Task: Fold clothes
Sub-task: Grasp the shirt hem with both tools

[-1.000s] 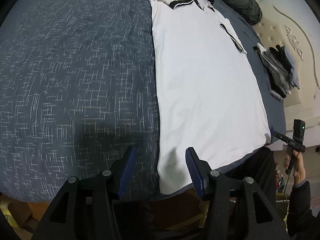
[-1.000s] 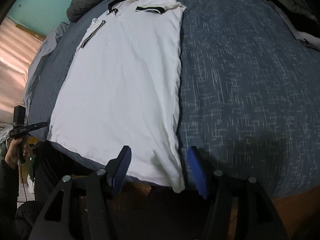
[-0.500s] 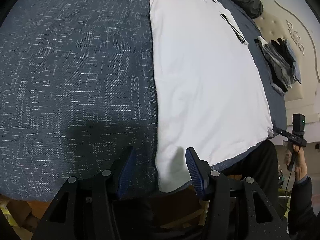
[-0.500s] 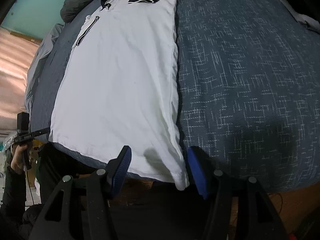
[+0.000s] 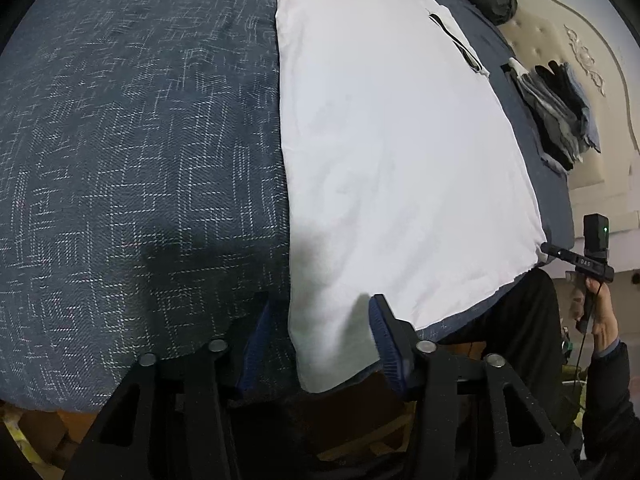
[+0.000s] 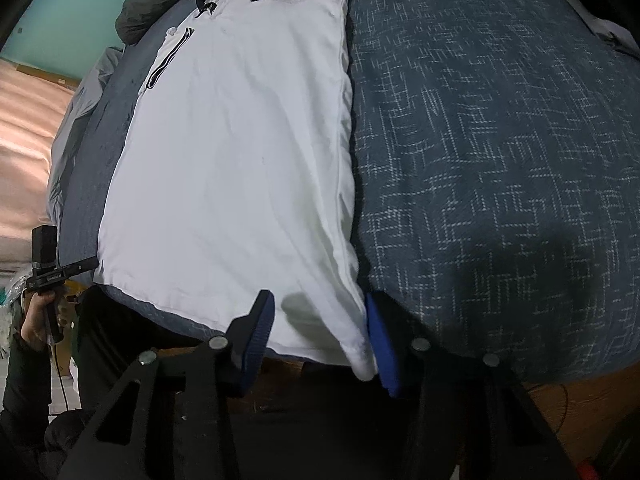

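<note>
A white polo shirt (image 5: pixel 400 140) with black collar trim lies flat, folded lengthwise, on a dark blue patterned bedcover (image 5: pixel 120 160). My left gripper (image 5: pixel 320 320) straddles the shirt's near left hem corner at the bed's edge. Its jaws are closing, with the cloth between the blue pads and not pinched. In the right wrist view the same shirt (image 6: pixel 240 160) runs away from me. My right gripper (image 6: pixel 318 312) straddles the near right hem corner. Its jaws are closing too; the right pad (image 6: pixel 378 340) lies against the shirt's folded edge.
A stack of folded dark and grey clothes (image 5: pixel 560 112) sits by the padded headboard (image 5: pixel 580 40). A dark bulky bundle (image 6: pixel 160 4) lies beyond the collar. The person's dark trousers (image 5: pixel 500 340) stand at the bed's edge. Bare bedcover (image 6: pixel 480 160) spreads to the side.
Both grippers have come down closer to the hem, so each corner now sits deeper between the pads. Both pairs of jaws have narrowed a little. The shirt has not shifted.
</note>
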{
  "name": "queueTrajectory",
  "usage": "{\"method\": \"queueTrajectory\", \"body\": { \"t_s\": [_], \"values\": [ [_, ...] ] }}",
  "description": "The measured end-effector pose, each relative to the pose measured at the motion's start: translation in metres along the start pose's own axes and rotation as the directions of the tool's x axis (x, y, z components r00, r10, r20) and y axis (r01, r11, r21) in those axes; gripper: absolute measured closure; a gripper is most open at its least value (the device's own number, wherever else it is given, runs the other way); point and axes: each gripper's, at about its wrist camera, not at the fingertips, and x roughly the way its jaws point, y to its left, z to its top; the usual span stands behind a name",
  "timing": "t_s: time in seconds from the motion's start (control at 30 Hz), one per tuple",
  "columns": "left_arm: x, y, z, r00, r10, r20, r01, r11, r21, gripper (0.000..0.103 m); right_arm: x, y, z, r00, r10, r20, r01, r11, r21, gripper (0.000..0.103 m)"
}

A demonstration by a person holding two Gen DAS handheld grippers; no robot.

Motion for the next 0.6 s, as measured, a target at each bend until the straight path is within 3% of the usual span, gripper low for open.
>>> {"method": "queueTrajectory", "body": {
  "t_s": [0.23,0.33,0.43,0.6],
  "values": [
    [0.007,-0.002,0.004,1.0,0.002,-0.003,-0.002,1.0,-0.002,0.079,-0.002,0.002,-0.003,1.0,0.014,-0.003,-0.014,1.0,-0.018,0.069],
    [0.004,-0.003,0.005,1.0,0.0,0.005,-0.001,1.0,0.007,0.094,-0.002,0.003,-0.006,1.0,0.015,-0.001,-0.015,1.0,-0.027,0.089],
    [0.0,-0.008,0.005,1.0,-0.002,0.015,0.001,1.0,0.023,0.098,-0.003,0.006,-0.005,1.0,0.022,0.01,-0.022,0.999,-0.044,0.097],
    [-0.012,-0.014,0.01,0.999,-0.017,0.044,0.014,0.998,0.06,0.101,-0.016,0.012,-0.001,0.998,0.049,0.047,-0.045,0.996,-0.074,0.099]
  ]
}}
